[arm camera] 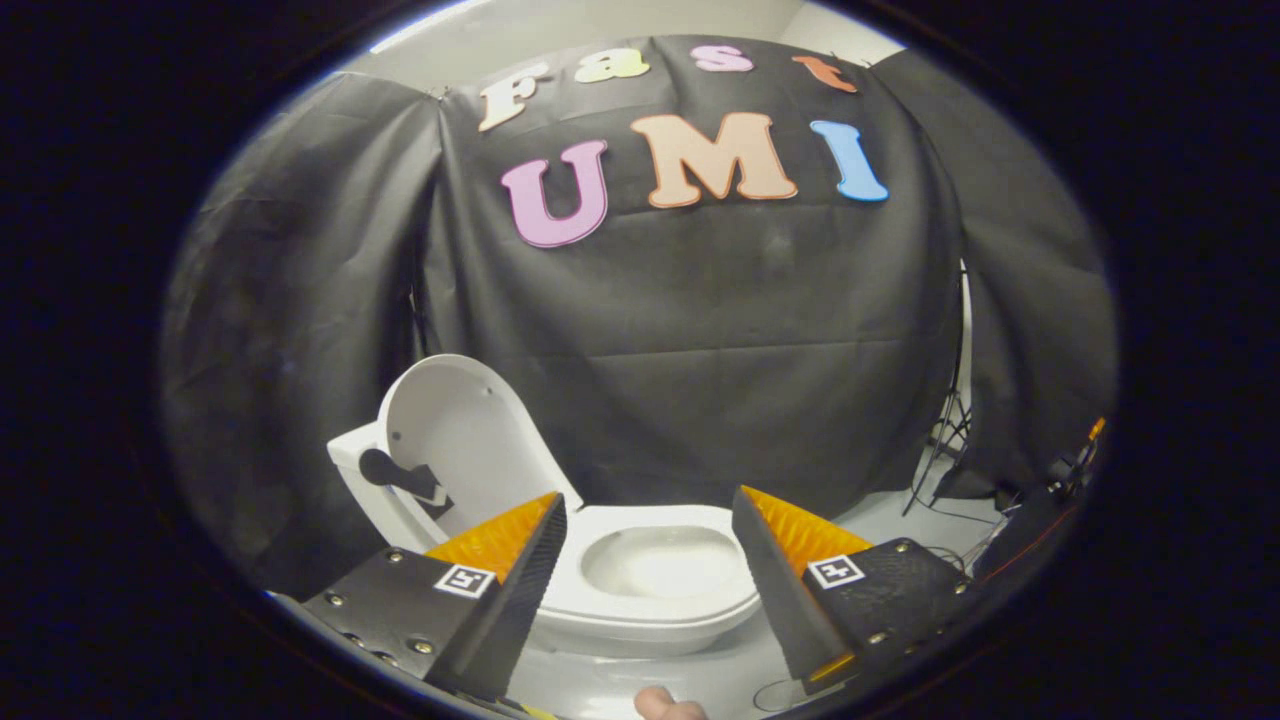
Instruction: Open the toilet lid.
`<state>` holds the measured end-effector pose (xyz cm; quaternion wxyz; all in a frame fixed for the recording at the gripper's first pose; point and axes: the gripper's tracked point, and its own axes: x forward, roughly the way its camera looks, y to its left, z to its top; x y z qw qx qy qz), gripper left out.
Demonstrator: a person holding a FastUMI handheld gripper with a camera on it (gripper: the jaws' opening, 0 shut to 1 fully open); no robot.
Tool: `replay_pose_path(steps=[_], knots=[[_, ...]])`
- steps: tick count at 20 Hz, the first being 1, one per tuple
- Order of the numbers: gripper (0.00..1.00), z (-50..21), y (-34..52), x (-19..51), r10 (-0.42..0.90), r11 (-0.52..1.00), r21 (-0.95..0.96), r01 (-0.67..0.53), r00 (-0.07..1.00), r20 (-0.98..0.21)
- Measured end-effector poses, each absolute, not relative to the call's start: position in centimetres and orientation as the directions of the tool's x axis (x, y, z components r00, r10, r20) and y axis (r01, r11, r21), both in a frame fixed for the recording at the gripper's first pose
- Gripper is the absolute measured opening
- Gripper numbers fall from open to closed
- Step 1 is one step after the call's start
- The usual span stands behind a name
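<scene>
A white toilet (650, 610) stands on the floor just ahead of my fingers. Its lid (460, 440) is raised, leaning back toward the tank (352, 462) beyond my left finger. The seat ring and the bowl (662, 562) lie uncovered between my two fingers. My gripper (650, 515) is open, its fingers spread wide to either side of the bowl, touching nothing. A dark handle-shaped piece (402, 477) is fixed to the inner face of the lid near the hinge.
A metal stand's legs (945, 450) and some cables (1000, 540) sit on the floor beyond my right finger. A fingertip of a hand (668, 706) shows below the toilet, between my fingers. Black cloth walls close the booth behind the toilet.
</scene>
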<state>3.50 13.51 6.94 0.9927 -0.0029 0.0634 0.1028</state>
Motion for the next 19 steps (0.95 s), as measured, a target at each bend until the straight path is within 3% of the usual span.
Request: replay_pose_path(steps=[19], knots=[[0.98, 9.0, 11.6, 3.0, 0.18, 0.984, -0.003, -0.181, 0.983, -0.03]])
